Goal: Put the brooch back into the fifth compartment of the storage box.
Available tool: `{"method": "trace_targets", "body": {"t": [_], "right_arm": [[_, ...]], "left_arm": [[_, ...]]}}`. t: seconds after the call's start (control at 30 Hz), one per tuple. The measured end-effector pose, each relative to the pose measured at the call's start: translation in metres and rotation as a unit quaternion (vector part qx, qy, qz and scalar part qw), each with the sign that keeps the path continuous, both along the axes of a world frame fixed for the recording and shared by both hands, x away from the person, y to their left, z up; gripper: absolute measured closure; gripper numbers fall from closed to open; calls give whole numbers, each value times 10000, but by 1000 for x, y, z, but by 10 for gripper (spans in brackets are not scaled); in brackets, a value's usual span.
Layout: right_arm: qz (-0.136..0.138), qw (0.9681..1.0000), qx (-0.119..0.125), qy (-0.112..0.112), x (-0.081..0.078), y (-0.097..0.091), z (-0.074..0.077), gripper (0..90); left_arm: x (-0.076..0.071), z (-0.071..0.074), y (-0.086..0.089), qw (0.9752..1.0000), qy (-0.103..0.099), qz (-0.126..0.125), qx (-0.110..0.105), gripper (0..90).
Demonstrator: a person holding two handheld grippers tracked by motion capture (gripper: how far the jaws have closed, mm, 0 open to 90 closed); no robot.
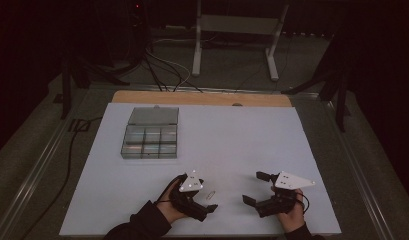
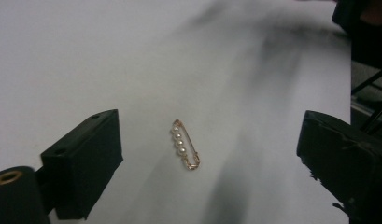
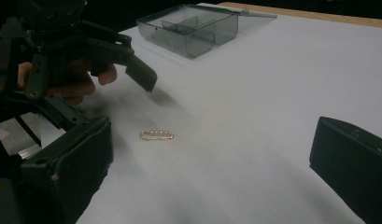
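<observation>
Left claw (image 1: 208, 199) hangs low over the white counter (image 1: 242, 135) with its jaws spread wide and nothing in their grip; the pads stand well clear of everything. In the left gripper view the gold safety pin with a row of small pearls (image 2: 185, 150) lies flat on the counter between the two black jaws, touching neither, its clasp end toward 5 o'clock. In the high view the pin (image 1: 211, 195) is a small glint at about 2 o'clock from the left hand (image 1: 168, 207), just beside the claw's tip, near the bottom edge of the counter. The right gripper view shows the pin (image 3: 156, 135) lying level on the white surface, with the left claw (image 3: 142, 77) above it at 11 o'clock. Right claw (image 1: 255, 188) sits well apart at 3 o'clock from the pin, its jaws also wide apart and empty, held by the right hand (image 1: 291, 215). Far off at 11 o'clock from the pin, a clear compartment box (image 1: 151, 134) stands with its lid open.
</observation>
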State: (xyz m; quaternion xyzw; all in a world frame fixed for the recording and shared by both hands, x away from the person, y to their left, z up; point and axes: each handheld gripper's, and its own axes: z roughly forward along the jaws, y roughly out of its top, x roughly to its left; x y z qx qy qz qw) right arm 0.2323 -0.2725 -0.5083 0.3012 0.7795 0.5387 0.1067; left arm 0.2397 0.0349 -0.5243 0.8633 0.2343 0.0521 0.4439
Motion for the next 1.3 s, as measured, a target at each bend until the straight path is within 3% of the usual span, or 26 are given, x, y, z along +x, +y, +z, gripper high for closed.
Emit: {"method": "trace_targets", "body": {"t": [0.27,0.47,0.93,1.17,1.3], "right_arm": [[-2,10000,26,-8,0,-1,1,0],[12,10000,23,1,-1,-1,1,0],[31,10000,-16,-2,-1,0,1,0],[27,10000,-19,7,0,-1,1,0],[34,10000,-32,1,0,-1,1,0]], "left_arm": [[0,-1,-5,9993,60,316,164,245],[2,1,-6,9986,95,502,136,344],[8,-3,-13,9972,270,639,276,612],[10,-5,-15,9966,444,600,354,669],[10,-6,-16,9966,409,596,388,707]]}}
